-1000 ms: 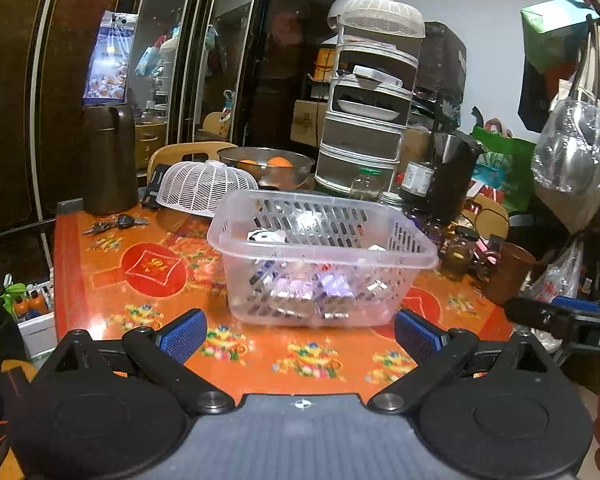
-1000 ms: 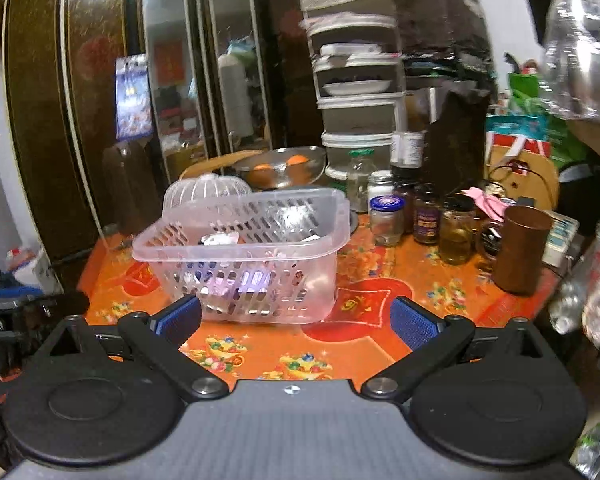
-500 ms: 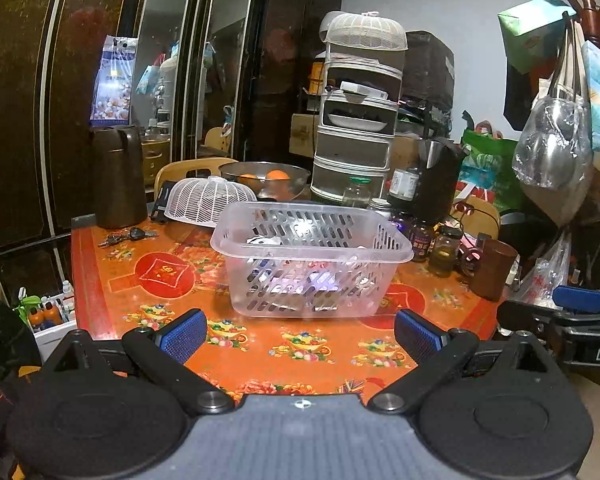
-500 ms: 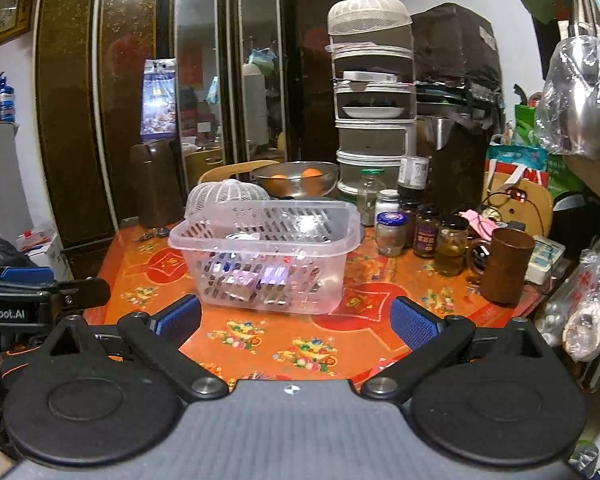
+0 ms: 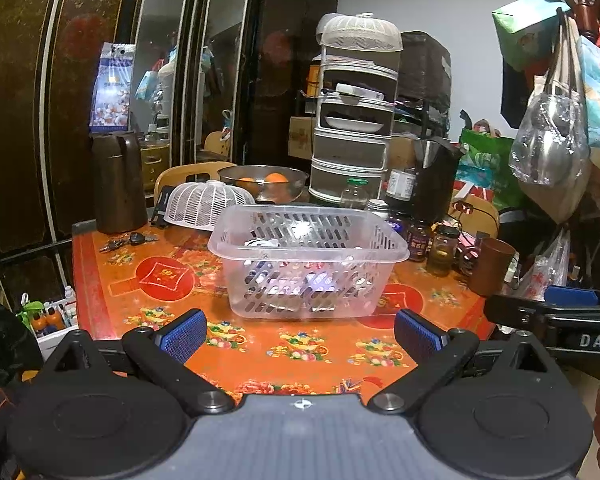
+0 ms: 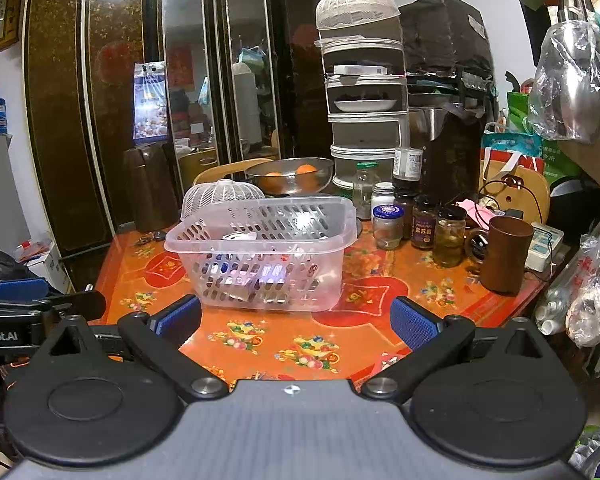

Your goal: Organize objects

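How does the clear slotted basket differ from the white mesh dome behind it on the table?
The clear basket is rectangular and sits open side up, holding small items; the white mesh dome is round and sits open side down. The basket is see-through plastic with slots; the dome is opaque white lattice. The basket looks larger and stands nearer both grippers. Both are perforated plastic resting on the orange table.

Basket on table — jars right.

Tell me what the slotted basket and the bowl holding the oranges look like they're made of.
The slotted basket looks like clear, slightly frosted plastic: its contents show through the walls. The bowl looks like polished metal, likely stainless steel, judging by its grey reflective sheen.
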Tool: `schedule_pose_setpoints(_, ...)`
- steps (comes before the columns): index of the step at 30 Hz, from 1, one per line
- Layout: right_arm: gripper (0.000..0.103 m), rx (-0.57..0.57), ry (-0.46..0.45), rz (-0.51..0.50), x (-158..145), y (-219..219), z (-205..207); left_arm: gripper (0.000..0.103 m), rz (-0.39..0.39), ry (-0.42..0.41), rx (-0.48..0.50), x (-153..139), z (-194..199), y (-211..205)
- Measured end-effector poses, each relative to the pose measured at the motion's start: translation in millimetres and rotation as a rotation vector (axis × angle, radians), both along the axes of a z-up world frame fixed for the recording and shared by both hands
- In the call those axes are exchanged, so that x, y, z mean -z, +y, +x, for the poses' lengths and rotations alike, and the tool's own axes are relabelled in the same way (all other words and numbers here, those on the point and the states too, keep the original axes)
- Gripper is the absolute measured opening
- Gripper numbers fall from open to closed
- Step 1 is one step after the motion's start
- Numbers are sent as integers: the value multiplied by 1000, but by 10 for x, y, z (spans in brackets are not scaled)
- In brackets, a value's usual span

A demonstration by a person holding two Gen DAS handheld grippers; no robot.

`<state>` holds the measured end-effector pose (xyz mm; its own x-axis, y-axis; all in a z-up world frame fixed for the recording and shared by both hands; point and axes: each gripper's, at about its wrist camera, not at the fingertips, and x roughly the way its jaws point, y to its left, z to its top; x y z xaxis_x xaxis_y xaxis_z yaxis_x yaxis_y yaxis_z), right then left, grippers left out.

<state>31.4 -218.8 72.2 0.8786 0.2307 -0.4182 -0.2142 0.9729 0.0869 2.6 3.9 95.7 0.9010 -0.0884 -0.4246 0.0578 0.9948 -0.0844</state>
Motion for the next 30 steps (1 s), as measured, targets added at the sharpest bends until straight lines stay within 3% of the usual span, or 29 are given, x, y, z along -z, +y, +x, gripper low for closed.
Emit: schedule_pose_setpoints(30, 103, 6, -4, 4, -7, -73, -26, 101, -24, -15, 0, 30, -8, 3)
